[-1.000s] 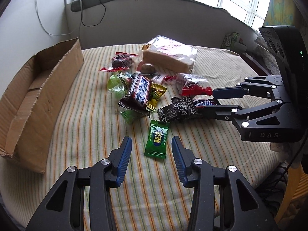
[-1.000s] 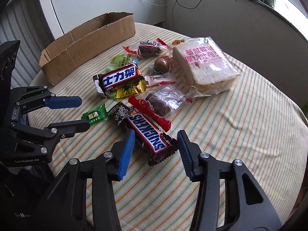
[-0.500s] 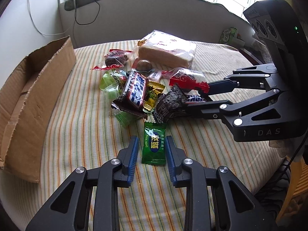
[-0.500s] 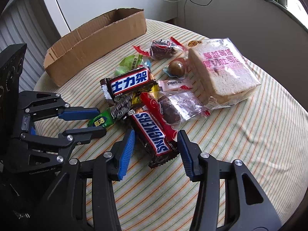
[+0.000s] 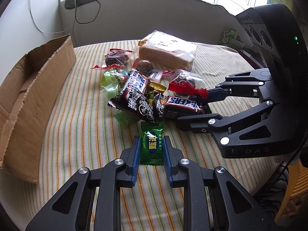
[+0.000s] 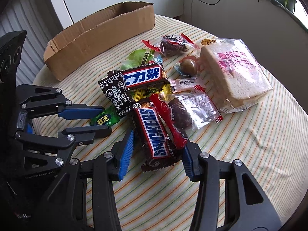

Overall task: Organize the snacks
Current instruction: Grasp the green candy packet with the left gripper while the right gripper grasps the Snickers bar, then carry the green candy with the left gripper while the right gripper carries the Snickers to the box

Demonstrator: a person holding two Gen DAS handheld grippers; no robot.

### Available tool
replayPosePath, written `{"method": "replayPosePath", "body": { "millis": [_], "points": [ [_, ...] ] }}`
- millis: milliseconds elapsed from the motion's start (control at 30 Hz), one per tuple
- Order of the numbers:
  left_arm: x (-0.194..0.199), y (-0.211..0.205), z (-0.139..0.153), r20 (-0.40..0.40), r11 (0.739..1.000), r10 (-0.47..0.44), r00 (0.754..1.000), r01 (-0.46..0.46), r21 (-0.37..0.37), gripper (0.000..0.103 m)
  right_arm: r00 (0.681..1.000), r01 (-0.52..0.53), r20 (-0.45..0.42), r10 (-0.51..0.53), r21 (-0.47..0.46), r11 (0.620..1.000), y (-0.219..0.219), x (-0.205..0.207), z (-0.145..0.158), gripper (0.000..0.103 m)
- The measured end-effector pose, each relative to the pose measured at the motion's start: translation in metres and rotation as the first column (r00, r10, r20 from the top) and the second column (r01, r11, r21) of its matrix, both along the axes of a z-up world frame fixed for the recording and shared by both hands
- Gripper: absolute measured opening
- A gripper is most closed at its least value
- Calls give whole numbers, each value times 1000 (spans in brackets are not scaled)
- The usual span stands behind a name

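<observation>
Left claw (image 5: 151, 148) has just been closing — its blue pads now sit against both long edges of the small green candy packet (image 5: 152, 146), which lies flat on the striped table (image 5: 77, 125). Reads as clenched on the packet, not lifted.

Right claw (image 6: 157, 152) has also just been narrowing, with the Snickers bar (image 6: 156, 134) between its fingers. The right wrist view shows a gap on both sides of the wrapper, so the pads are not pressing yet — still released.

The snack pile sits mid-table: a second Snickers with a Chinese label (image 6: 142, 76), a black patterned packet (image 6: 115, 94), a red-and-clear wrapped date sweet (image 6: 179, 119), a bagged slice of toast bread (image 6: 233, 73), a brown egg-like snack in clear wrap (image 6: 188, 66), and light green packets (image 6: 138, 57).

The cardboard box (image 6: 100, 38) stands open beside the pile, well apart from both claws.

View differences:
- Left wrist view shows the green packet's full face and both pads on it; in the right wrist view only one end of it (image 6: 105, 118) peeks out under the left claw's fingers (image 6: 84, 111).
- Right wrist view shows the side gaps around the Snickers bar; from the left wrist view the right claw (image 5: 194, 107) is seen side-on and the gaps cannot be judged.
- Only the left wrist view looks into the box (image 5: 25, 80); what can be seen of the inside holds no snacks.
</observation>
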State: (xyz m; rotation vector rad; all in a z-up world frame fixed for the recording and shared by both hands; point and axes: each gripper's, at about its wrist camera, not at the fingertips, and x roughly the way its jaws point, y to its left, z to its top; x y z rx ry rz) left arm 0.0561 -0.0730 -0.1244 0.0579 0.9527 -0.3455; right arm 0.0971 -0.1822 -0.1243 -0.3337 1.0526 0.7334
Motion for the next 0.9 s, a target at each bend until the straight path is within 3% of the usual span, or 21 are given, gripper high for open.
{"method": "replayPosePath", "body": {
  "millis": [133,733,900],
  "points": [
    [0,2,0,3,1000,2,1000,-2,-5,20,999,43,-22,-42,26,999,-8,0,2,33],
    [-18,22,8,2,996,62,998,-61,-68,20,978,207,-72,-197,186,961,-35,-45,12,30],
    [-24,28,21,32,994,69,997,-67,-83,20,976,218,-29,-217,214,952,-33,-56,32,30]
  ]
}}
